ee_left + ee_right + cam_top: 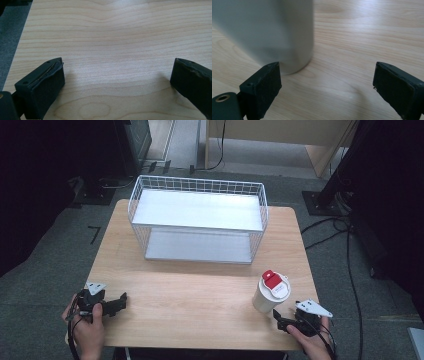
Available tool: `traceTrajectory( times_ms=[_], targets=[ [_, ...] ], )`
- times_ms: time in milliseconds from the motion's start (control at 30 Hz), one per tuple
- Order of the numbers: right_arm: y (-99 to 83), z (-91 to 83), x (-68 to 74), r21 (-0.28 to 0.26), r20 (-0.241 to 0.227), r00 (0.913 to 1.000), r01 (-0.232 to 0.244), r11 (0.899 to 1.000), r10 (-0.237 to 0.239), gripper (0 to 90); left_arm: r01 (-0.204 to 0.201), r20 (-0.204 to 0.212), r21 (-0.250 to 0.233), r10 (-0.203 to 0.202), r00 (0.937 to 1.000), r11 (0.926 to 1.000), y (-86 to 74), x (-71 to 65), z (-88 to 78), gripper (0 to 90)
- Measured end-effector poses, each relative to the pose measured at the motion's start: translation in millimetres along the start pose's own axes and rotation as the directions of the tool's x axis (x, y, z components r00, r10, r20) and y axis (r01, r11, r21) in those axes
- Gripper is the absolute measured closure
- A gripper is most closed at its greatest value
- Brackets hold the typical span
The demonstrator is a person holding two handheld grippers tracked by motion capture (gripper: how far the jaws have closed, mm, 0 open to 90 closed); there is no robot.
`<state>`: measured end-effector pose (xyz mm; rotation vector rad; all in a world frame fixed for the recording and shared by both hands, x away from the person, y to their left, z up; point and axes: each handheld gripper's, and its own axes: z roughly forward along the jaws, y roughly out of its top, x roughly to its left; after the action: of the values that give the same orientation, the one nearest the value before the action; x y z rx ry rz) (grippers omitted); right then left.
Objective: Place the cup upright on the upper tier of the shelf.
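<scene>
Near the table's front right corner, the white cup [270, 295] stands upright, just ahead and left of the right gripper [281, 319].
Its jaws gape empty; the left gripper [120, 302], also spread, sits well apart.

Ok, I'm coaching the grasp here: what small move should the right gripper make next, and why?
Probably slide the right gripper sideways toward the white cup: its fingers are open, but the cup stands off-centre, beyond one finger rather than between them.
</scene>
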<state>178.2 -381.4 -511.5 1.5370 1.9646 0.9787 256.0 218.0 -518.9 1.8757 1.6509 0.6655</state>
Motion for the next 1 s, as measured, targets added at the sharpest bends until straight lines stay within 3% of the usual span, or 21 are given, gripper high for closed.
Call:
traceTrajectory(
  times_ms=[67,233,500,533,633,767,1000],
  targets=[
    [0.6,-0.3,5.5,0.006,-0.009,0.9994,0.033,0.999,-0.033,8.0,0.000,0.000,0.000,0.000,1.0000,1.0000,0.0,0.0,0.0,0.0],
    [2.4,-1.5,9.1,-0.012,-0.042,0.9988,0.027,1.000,-0.027,8.3,0.000,0.000,0.000,0.000,1.0000,1.0000,0.0,0.0,0.0,0.0],
    [8.7,-4.1,14.3,-0.055,-0.086,0.9963,-0.010,0.998,0.005,8.4,-0.001,0.000,0.001,0.001,1.0000,1.0000,0.0,0.1,-0.1,0.0],
    [12.4,-6.6,15.4,-0.086,-0.122,0.9920,-0.043,0.995,0.033,8.4,-0.001,0.000,0.001,0.001,1.0000,1.0000,0.0,0.1,-0.1,0.0],
    [16.8,-8.1,18.6,-0.115,-0.147,0.9885,-0.054,0.992,0.037,8.5,-0.001,0.000,0.001,0.001,1.0000,1.0000,0.0,0.1,-0.1,0.0],
    [22.0,-5.9,25.5,-0.142,-0.157,0.9873,-0.049,0.989,0.026,11.3,-0.001,0.000,0.001,0.001,1.0000,1.0000,0.0,0.1,-0.1,0.0],
    [29.3,-1.8,32.4,-0.173,-0.135,0.9905,-0.050,0.984,0.027,12.4,0.000,0.000,0.000,0.000,1.0000,1.0000,0.0,0.0,0.0,0.0]
  ],
)
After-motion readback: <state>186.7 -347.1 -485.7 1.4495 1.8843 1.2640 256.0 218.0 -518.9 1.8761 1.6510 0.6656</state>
